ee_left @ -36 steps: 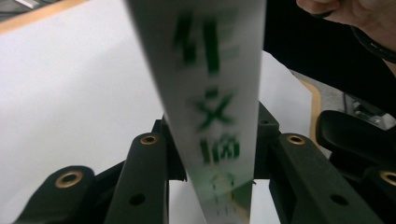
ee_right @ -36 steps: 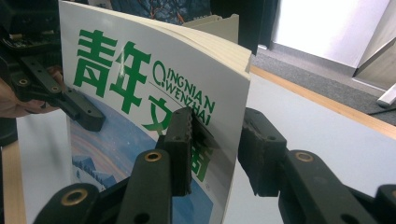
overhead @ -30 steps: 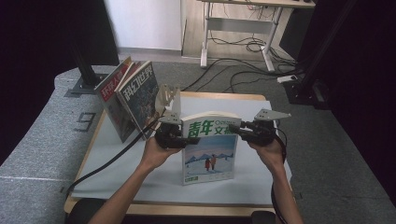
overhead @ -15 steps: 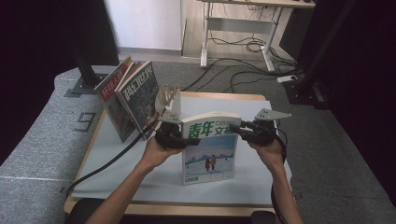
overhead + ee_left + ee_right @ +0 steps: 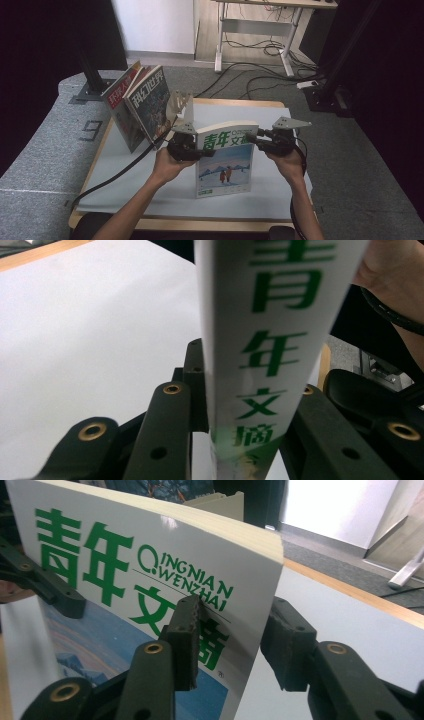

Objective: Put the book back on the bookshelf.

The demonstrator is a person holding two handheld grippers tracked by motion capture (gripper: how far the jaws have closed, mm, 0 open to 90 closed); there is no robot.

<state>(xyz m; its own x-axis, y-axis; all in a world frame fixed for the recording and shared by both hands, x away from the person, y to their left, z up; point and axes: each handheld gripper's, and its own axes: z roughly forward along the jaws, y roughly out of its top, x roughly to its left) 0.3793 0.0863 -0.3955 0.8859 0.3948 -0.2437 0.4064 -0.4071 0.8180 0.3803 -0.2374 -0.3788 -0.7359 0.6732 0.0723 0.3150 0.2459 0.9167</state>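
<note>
Right now you hold the white, green-lettered magazine (image 5: pixel 224 161) upright near the tabletop's middle, left gripper (image 5: pixel 186 146) and right gripper (image 5: pixel 261 142) each pinching a top corner. Your right grip seems shallow; tilt toward the leaning magazines (image 5: pixel 140 104) and it could slip.

The magazine (image 5: pixel 225 159) I hold stands upright, its lower edge down at the white sheet on the counter (image 5: pixel 260 107). Its white cover carries large green Chinese characters and "QINGNIAN WENZHAI" over a blue snowy scene with two small figures. My jaws pinch its upper left and right edges, cover facing me.
</note>
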